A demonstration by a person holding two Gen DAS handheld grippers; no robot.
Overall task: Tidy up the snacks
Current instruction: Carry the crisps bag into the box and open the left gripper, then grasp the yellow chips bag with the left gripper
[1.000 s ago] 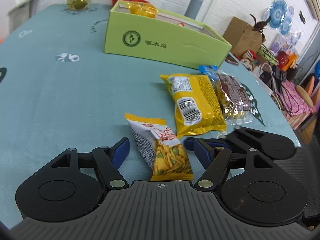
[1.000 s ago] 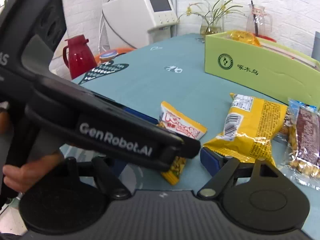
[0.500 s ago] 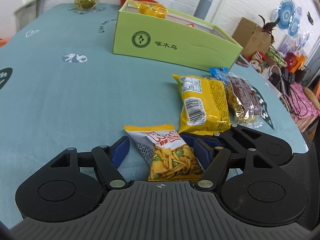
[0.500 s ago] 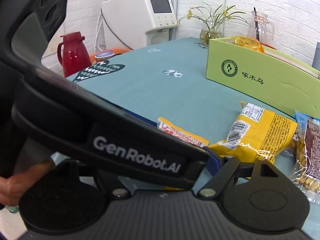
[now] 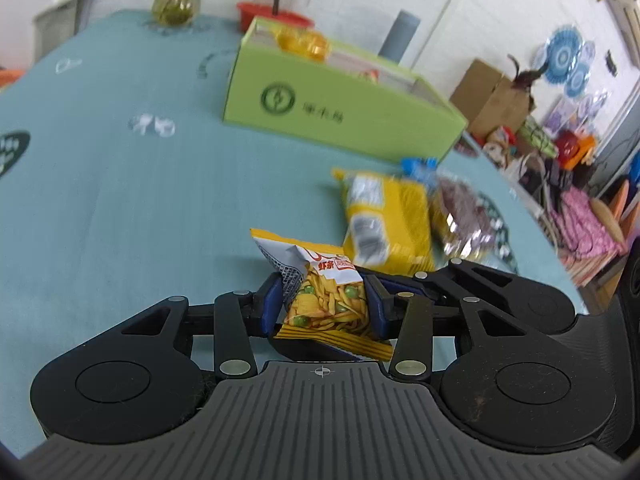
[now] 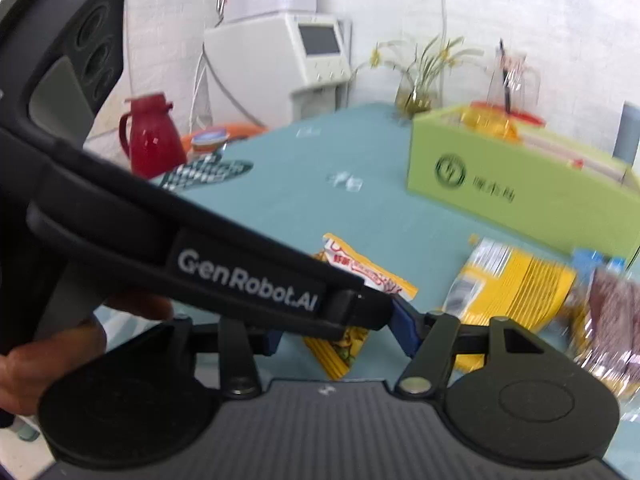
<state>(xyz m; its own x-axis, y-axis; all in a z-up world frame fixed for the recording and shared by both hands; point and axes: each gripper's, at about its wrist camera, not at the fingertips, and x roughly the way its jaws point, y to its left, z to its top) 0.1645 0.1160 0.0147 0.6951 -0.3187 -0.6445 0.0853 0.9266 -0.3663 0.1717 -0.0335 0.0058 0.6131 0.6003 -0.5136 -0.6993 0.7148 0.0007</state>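
My left gripper [image 5: 325, 304] is shut on a small orange-and-white snack bag [image 5: 324, 292] and holds it off the teal table [image 5: 120, 208]. The bag also shows in the right wrist view [image 6: 360, 276], partly hidden behind the left gripper's body [image 6: 200, 256]. My right gripper [image 6: 340, 336] is open and empty, low over the table just right of the left one. A yellow snack bag [image 5: 384, 220] and a clear pack with brown filling [image 5: 464, 212] lie on the table ahead. The green box [image 5: 340, 104] stands beyond them with an orange-yellow item inside.
A glass vase with flowers [image 5: 176, 4], a red-based jug [image 5: 280, 4] and a grey cylinder [image 5: 398, 36] stand at the table's far edge. A red kettle [image 6: 152, 140] and a white machine [image 6: 280, 64] are off to the left. Clutter lies beyond the right edge.
My left gripper has closed on the small snack bag and lifted it off the table. The view has risen and tilted; the right gripper has stayed open beside it.
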